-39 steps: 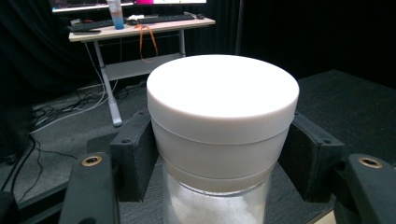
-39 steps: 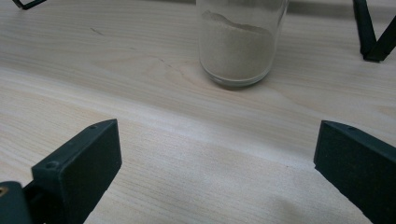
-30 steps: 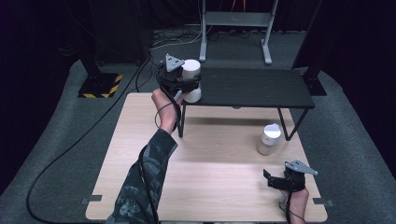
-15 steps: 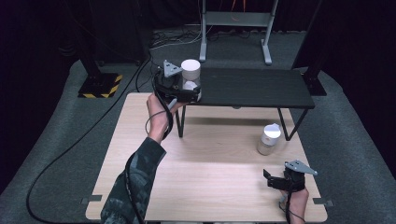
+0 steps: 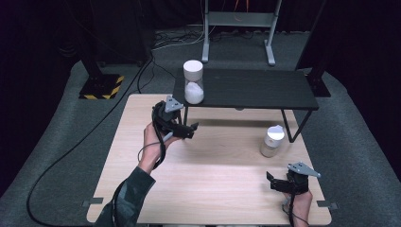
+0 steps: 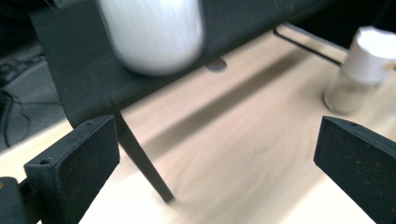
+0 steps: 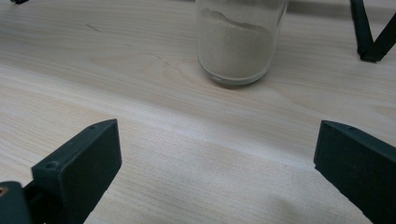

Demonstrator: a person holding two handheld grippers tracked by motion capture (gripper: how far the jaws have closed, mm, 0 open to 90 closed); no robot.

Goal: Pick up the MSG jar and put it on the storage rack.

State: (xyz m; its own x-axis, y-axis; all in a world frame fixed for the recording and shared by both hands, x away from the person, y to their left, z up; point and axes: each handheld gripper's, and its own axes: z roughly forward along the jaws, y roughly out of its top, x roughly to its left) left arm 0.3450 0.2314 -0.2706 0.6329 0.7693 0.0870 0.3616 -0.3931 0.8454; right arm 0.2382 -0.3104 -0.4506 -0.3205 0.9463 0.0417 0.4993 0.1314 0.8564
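A jar of white powder with a white lid stands upright on the left end of the black shelf. My left gripper hangs below and in front of it over the wooden table. Its jaws have just been opening and nothing is between them. In the left gripper view the jar is blurred, above the wide-apart jaws of the left gripper. A second jar, holding beige powder, stands on the table. My right gripper is open a little in front of that jar.
The shelf stands on thin black legs at the table's far half. Grey carpet surrounds the table, with a black cable at the left. A metal stand is behind the shelf.
My left gripper has let go of the white-powder jar, which stays on the shelf, and has drawn back and down over the table. The right gripper has kept still.
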